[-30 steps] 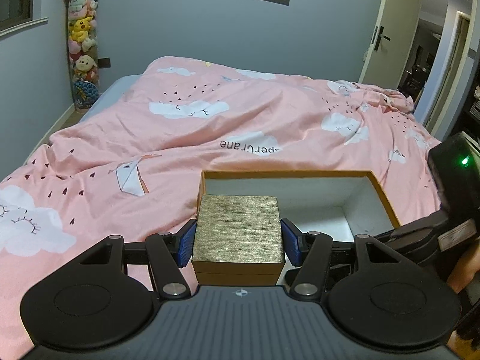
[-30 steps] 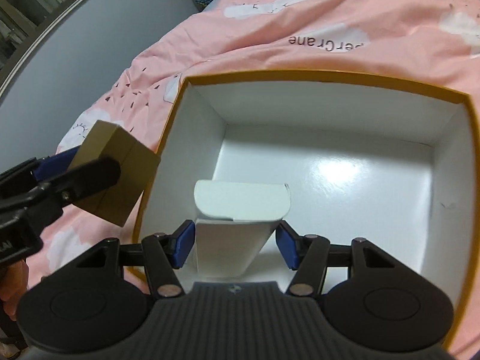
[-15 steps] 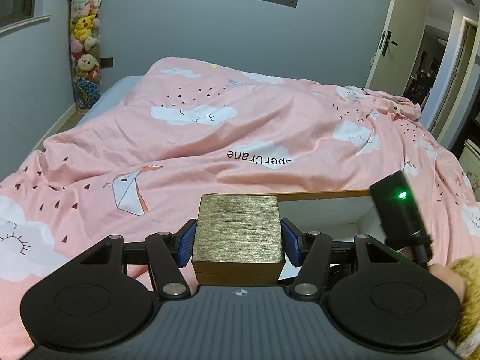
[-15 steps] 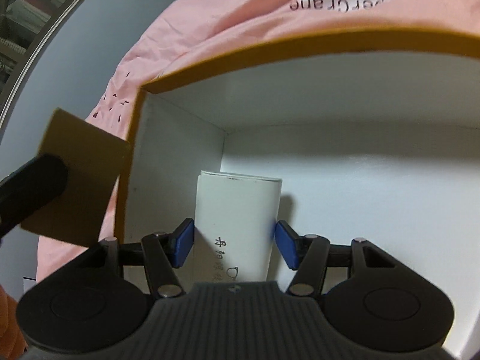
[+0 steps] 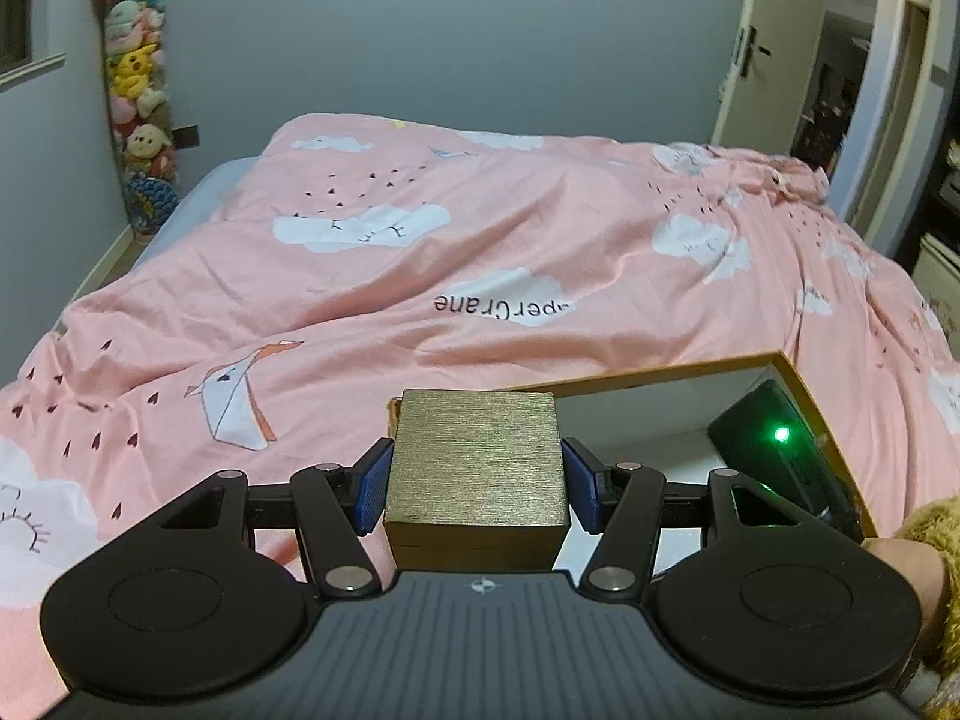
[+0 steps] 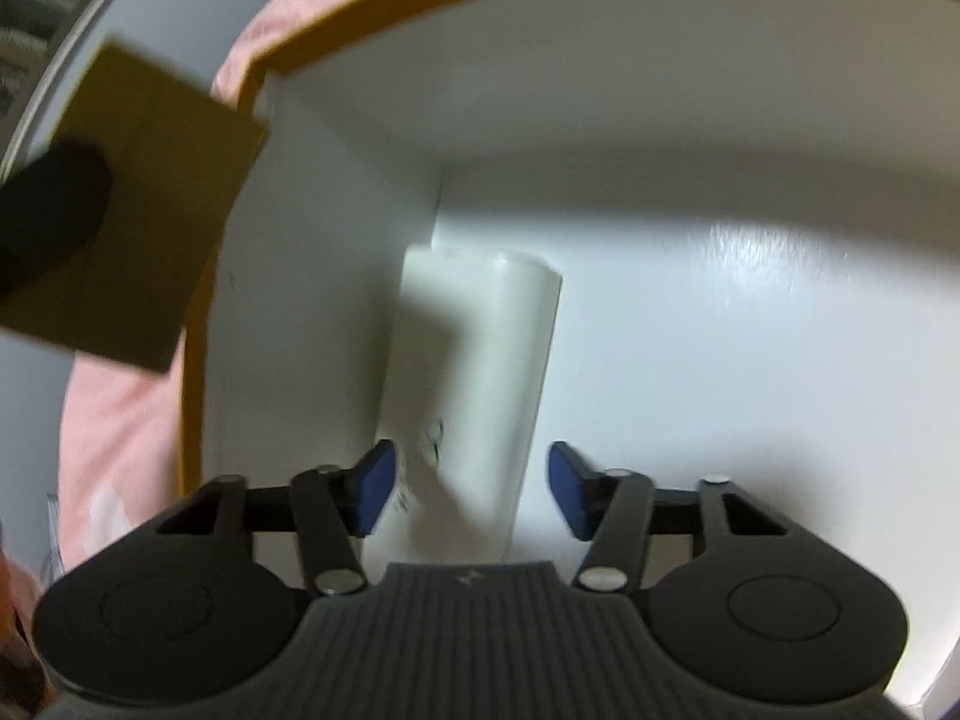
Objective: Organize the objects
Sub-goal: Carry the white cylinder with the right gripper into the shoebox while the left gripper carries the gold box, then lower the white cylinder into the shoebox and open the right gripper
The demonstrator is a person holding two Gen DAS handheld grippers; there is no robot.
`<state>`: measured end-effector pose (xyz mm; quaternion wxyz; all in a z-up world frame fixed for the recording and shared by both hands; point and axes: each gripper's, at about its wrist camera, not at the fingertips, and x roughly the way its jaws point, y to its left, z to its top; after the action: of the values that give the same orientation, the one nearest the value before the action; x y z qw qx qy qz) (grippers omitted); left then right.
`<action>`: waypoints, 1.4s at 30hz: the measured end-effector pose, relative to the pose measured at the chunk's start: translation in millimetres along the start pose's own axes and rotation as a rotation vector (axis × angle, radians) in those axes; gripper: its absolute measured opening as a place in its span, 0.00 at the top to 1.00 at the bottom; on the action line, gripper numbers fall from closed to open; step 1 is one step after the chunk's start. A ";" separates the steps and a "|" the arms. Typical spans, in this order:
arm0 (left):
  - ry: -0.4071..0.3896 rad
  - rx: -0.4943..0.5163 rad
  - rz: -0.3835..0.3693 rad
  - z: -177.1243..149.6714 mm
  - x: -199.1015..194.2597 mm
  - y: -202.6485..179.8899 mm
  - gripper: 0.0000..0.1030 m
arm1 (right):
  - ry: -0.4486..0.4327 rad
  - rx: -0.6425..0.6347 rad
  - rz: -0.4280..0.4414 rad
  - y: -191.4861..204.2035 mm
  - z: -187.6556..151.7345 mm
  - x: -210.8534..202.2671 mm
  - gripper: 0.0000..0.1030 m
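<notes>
While right gripper [image 6: 474, 489] jaws, just closing, flank corner carton [image 6: 480, 360] loosely, left gripper [image 5: 477, 483] tight on gold box [image 5: 477, 450]

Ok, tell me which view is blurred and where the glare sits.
Left wrist view: sharp, dim room light, fisheye bends the door frame; the brushed-gold square box shows a soft sheen. Right wrist view: motion blur smears the white rectangular carton and the gold box at left; glare streaks the glossy white floor of the large gold-rimmed open box, and the carton throws a shadow.
</notes>
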<state>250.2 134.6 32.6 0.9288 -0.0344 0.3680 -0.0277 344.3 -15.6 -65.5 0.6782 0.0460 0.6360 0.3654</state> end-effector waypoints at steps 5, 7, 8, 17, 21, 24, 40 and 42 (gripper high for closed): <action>0.038 0.028 -0.009 -0.4 8.2 -3.4 0.35 | 0.045 -0.038 0.030 5.0 1.1 13.3 0.59; 0.051 0.041 -0.010 -0.5 11.2 -5.5 0.35 | 0.049 -0.048 0.043 7.9 2.9 16.6 0.59; 0.055 0.045 -0.010 -0.7 12.6 -6.5 0.35 | 0.050 -0.048 0.044 8.4 4.1 18.0 0.59; 0.158 0.088 0.029 3.0 40.2 -19.9 0.35 | -0.068 -0.159 0.006 12.8 1.7 -15.0 0.67; 0.219 0.100 0.053 2.2 57.6 -28.5 0.35 | -0.163 -0.227 -0.003 15.3 -2.9 -36.1 0.67; 0.256 0.092 0.077 2.2 69.2 -32.5 0.35 | -0.219 -0.269 0.021 19.5 -3.9 -41.9 0.66; 0.355 0.162 0.214 4.6 103.5 -46.5 0.34 | -0.376 -0.288 0.017 12.7 7.4 -31.9 0.79; 0.352 0.161 0.210 5.4 103.5 -45.0 0.32 | -0.376 -0.285 0.023 14.3 11.7 -30.1 0.79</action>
<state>328.0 82.1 -30.2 0.8477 0.0839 0.5227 0.0345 350.8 -17.2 -30.8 0.7802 0.0242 0.4400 0.4440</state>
